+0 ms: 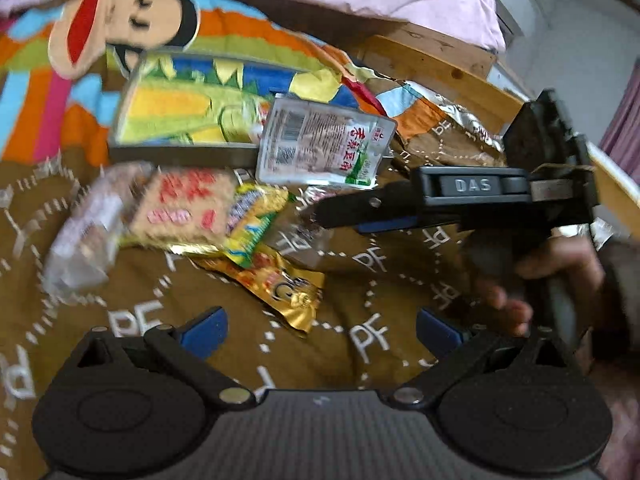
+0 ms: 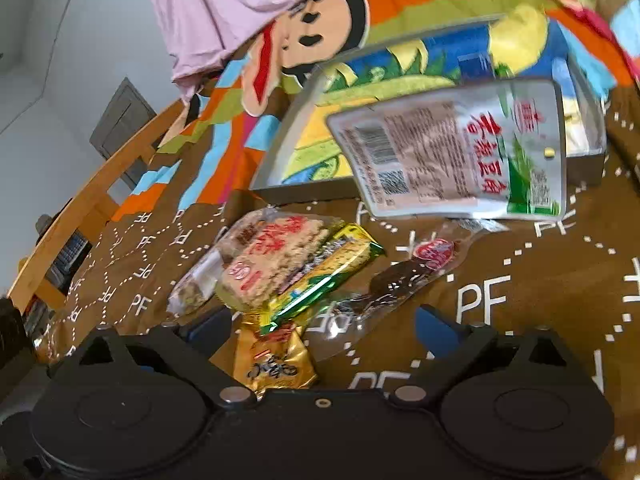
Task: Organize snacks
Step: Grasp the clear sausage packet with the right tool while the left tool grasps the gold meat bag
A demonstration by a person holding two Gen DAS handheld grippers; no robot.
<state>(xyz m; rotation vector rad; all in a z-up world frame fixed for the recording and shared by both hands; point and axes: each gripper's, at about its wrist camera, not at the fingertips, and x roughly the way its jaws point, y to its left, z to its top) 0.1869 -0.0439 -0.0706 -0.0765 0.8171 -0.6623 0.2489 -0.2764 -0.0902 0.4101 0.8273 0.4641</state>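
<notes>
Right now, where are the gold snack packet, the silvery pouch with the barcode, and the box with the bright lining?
gold snack packet (image 2: 276, 364): right wrist view, on its printed front.
silvery pouch (image 2: 448, 152): right wrist view, on its middle, beside the barcode.
box (image 1: 180, 152): left wrist view, on its grey near wall.

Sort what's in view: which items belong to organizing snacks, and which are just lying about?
Job:
tray
white pouch
rice cracker pack
green-yellow bar
gold packet
dark clear-wrapped snack

Lying about:
brown blanket
pink cloth
wooden rail
</notes>
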